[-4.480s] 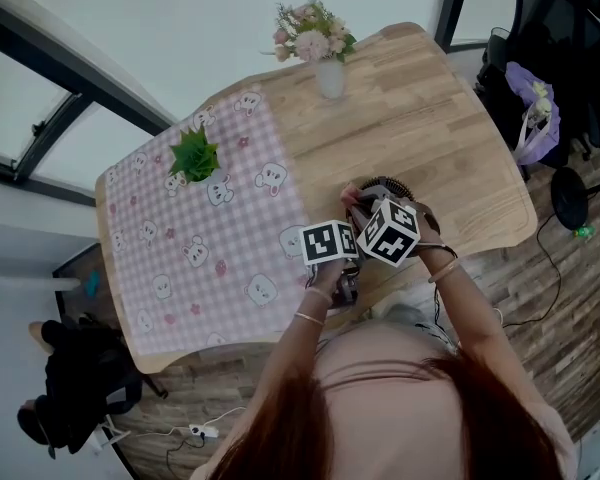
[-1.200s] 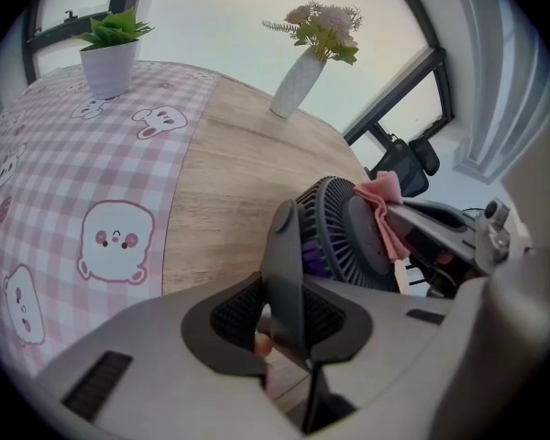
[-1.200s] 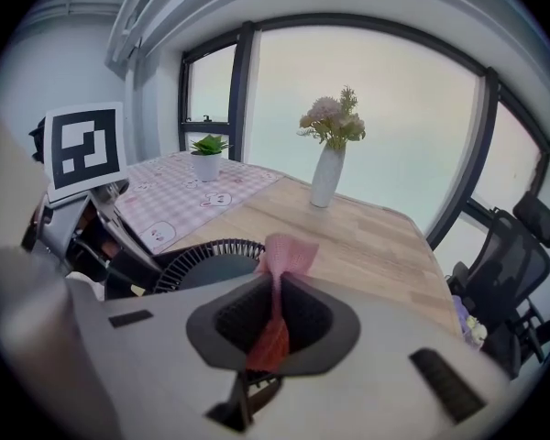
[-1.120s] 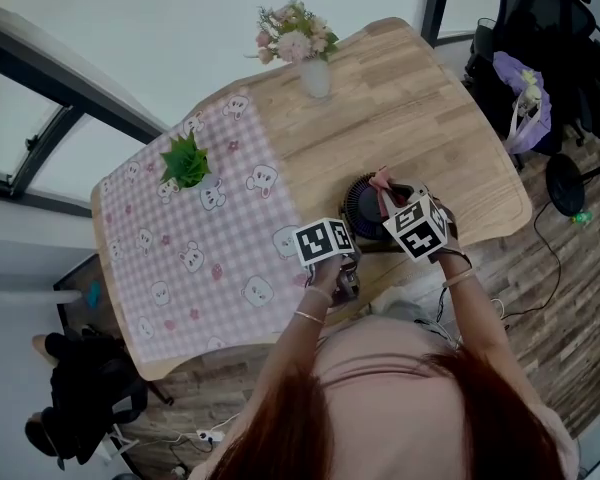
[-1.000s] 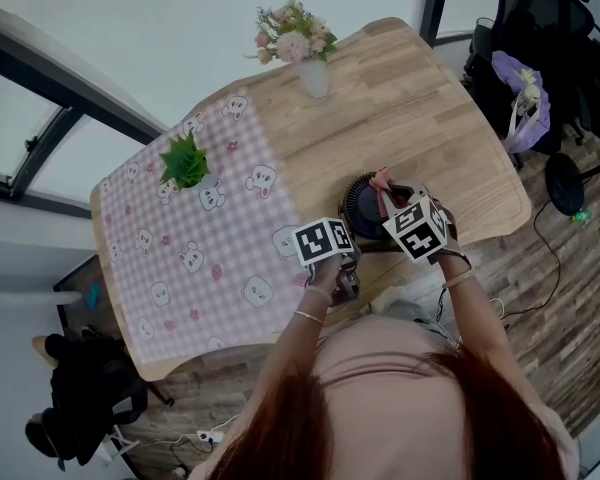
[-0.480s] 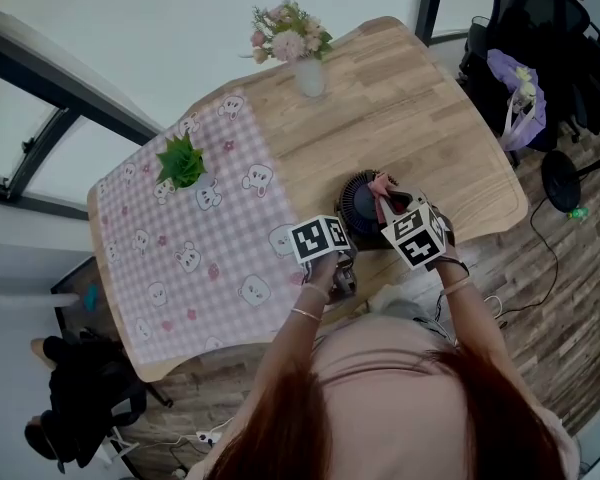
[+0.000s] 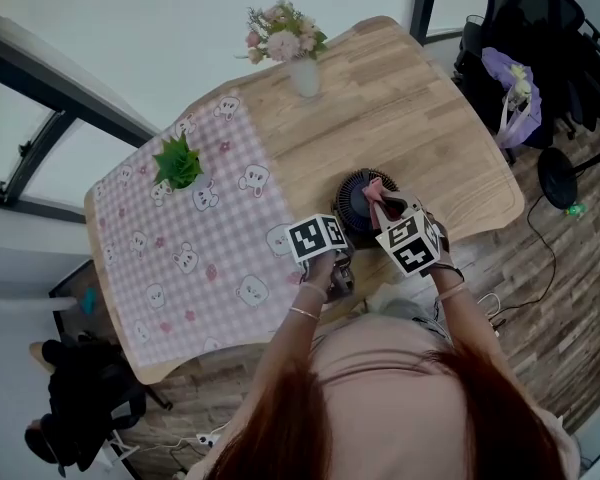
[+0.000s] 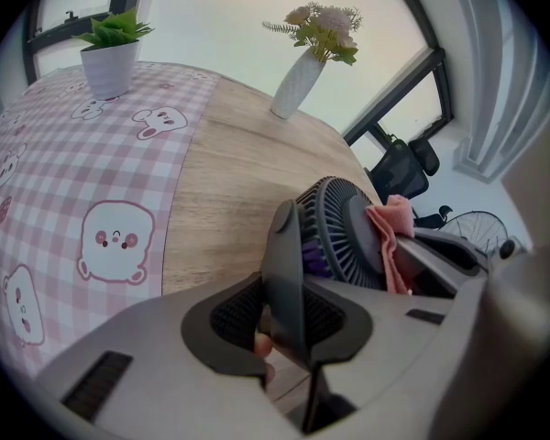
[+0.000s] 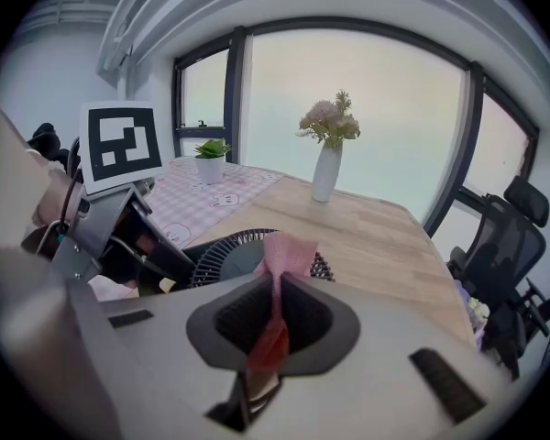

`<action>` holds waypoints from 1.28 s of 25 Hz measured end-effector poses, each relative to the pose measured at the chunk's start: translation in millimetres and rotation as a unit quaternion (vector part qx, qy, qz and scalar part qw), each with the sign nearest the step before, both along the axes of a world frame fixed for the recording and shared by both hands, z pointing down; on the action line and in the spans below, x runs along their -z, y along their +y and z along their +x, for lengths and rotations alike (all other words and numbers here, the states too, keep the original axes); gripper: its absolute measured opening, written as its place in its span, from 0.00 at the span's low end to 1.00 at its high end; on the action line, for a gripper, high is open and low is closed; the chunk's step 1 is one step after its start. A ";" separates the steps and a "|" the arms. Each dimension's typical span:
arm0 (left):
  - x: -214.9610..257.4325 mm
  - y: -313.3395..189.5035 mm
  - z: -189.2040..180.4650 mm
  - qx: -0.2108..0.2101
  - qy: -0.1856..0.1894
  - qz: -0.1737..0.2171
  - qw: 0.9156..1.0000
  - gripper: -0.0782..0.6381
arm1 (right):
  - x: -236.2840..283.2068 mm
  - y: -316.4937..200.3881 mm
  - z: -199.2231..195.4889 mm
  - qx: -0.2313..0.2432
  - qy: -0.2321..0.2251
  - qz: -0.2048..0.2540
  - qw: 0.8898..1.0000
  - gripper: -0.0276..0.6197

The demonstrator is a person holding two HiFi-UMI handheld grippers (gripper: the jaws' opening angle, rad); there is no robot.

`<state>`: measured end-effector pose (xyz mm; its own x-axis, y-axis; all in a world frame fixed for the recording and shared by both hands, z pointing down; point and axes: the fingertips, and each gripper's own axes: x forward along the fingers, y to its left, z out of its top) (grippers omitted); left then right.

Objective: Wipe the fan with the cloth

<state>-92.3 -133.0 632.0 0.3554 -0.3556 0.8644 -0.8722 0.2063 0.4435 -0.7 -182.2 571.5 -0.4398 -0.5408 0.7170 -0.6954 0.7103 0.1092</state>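
Observation:
A small dark round fan (image 7: 360, 198) stands near the table's front edge. In the left gripper view my left gripper (image 8: 284, 324) is shut on the fan's (image 8: 335, 236) flat stand, which rises edge-on between the jaws. My right gripper (image 9: 273, 314) is shut on a pink cloth (image 9: 282, 259); the cloth's bunched top rests against the fan's grille (image 9: 229, 255). In the head view the cloth (image 7: 378, 192) lies on the fan's right side, with the left gripper (image 7: 335, 268) and right gripper (image 7: 395, 211) close beside it.
A wooden table (image 7: 420, 128) has a pink checked mat (image 7: 200, 248) with bear prints on its left half. A potted green plant (image 7: 178, 162) and a white vase of flowers (image 7: 298, 53) stand at the far side. Office chairs (image 7: 540, 58) stand to the right.
The right gripper with the pink cloth came off the fan's near side to its right side and top. The left gripper has kept its hold.

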 end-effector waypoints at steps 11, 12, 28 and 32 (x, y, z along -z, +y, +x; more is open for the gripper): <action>-0.2 0.5 0.2 -0.006 0.002 0.002 1.000 0.23 | -0.4 11.2 -10.6 0.013 0.004 -0.003 1.000 0.08; 0.0 0.1 0.1 -0.006 0.002 0.003 1.000 0.23 | -0.4 12.3 -12.2 0.015 0.004 -0.003 1.000 0.08; -0.6 0.0 0.3 -0.015 0.006 0.006 1.000 0.23 | -1.2 19.3 -33.1 0.049 0.014 -0.006 0.999 0.08; -1.3 1.6 -1.9 -0.016 0.006 0.008 1.000 0.23 | -2.4 20.6 -39.7 0.061 0.023 -0.009 0.998 0.08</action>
